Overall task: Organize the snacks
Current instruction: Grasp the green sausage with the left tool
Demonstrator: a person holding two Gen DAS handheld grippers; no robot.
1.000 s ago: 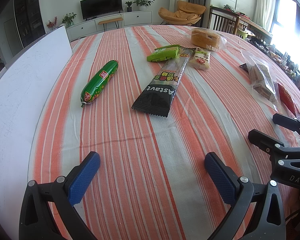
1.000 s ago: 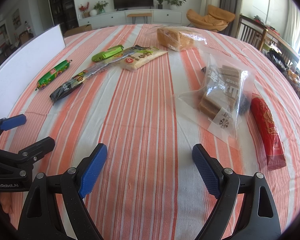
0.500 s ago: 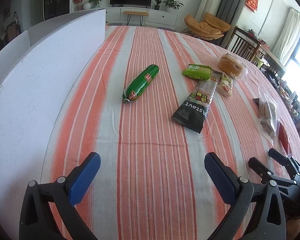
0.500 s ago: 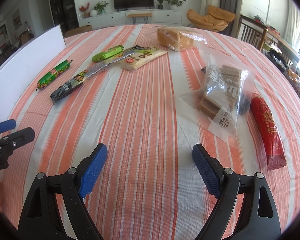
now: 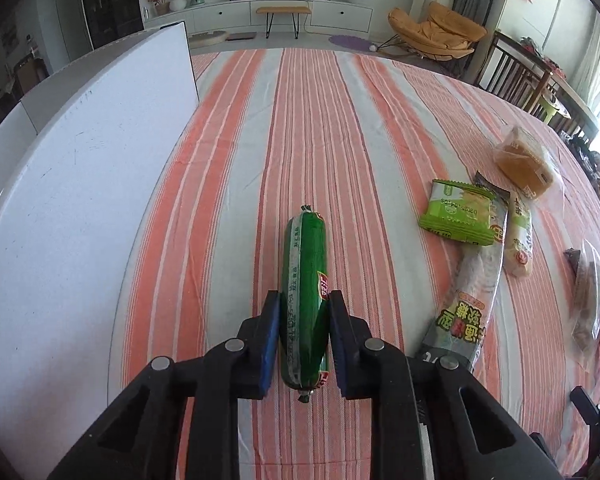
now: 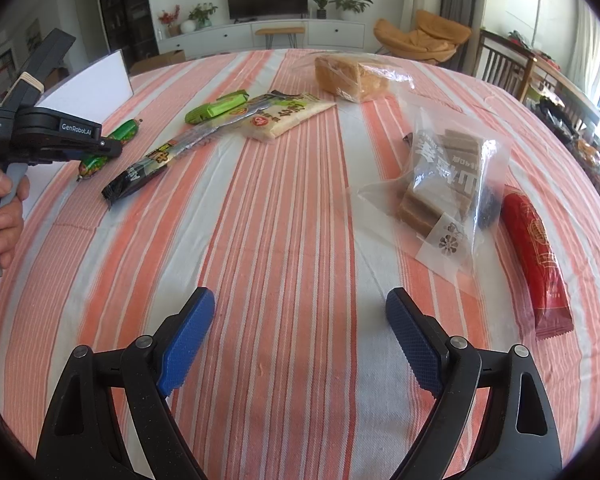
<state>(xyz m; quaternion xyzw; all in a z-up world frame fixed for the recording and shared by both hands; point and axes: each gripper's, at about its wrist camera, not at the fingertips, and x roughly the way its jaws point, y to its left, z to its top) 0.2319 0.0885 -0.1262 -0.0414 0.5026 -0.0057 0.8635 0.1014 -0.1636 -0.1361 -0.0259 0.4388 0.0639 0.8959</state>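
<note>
A green sausage lies lengthwise on the striped tablecloth. My left gripper is closing on its near half, and both blue pads touch its sides. From the right wrist view the same sausage shows at the far left under the left gripper, which a hand holds. My right gripper hovers open over bare cloth with nothing between its fingers.
A white board stands along the left edge. A long black packet, a light green wafer packet, a white packet and bagged bread lie further back. A clear bag of brown bars and a red packet lie right.
My left gripper moved left and forward to the green sausage and went from wide open to closed around it. The right gripper kept still.
</note>
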